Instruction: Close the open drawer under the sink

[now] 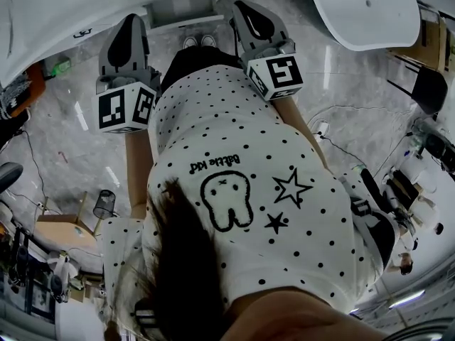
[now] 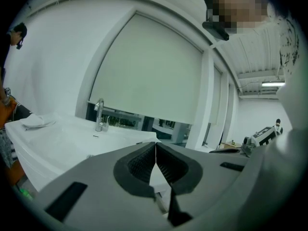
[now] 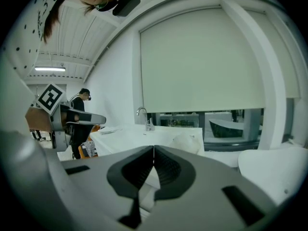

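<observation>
Left tongs [image 2: 155, 143] closed empty, right tongs [image 3: 153, 148] likewise, white sink [image 2: 72, 139] with faucet [image 2: 99, 114]

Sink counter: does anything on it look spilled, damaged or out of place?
Only what looks like a crumpled white cloth, lying loose at the left end of the counter, away from the tap. No spill or damage shows.
</observation>
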`<state>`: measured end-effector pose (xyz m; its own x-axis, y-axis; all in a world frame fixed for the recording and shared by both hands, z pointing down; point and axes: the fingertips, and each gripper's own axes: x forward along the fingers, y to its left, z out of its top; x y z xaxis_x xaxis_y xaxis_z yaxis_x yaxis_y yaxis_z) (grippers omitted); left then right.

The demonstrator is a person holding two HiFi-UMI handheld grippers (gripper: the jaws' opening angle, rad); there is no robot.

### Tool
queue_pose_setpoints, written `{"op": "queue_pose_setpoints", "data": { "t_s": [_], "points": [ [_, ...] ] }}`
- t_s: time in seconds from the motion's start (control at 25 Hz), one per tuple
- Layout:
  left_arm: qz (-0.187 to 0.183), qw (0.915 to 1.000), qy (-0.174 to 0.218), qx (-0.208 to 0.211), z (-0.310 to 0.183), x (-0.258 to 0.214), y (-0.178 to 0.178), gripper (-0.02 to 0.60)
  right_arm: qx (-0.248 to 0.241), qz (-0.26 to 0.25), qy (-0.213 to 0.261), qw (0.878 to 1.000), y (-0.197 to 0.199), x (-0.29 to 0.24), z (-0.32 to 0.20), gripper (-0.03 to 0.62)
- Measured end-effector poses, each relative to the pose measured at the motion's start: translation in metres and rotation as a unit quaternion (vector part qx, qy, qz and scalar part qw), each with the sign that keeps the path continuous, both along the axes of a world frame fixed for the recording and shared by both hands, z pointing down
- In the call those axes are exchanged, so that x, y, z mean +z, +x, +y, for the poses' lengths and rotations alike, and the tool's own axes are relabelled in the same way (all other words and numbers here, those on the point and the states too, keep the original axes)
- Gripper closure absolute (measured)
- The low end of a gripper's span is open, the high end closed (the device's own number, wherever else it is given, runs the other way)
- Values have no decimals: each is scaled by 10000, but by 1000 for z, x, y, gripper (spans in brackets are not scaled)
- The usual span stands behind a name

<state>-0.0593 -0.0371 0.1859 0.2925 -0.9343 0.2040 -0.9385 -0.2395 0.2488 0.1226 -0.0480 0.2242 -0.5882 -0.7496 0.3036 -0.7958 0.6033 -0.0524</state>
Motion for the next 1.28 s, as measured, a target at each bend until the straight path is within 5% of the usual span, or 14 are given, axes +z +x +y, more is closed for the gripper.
{"op": "queue_pose_setpoints", "data": {
  "t_s": [1.28],
  "points": [
    [54, 9974, -406, 598, 19, 20, 44, 574, -562, 487, -110, 9972, -16, 17, 30, 580]
  ]
}}
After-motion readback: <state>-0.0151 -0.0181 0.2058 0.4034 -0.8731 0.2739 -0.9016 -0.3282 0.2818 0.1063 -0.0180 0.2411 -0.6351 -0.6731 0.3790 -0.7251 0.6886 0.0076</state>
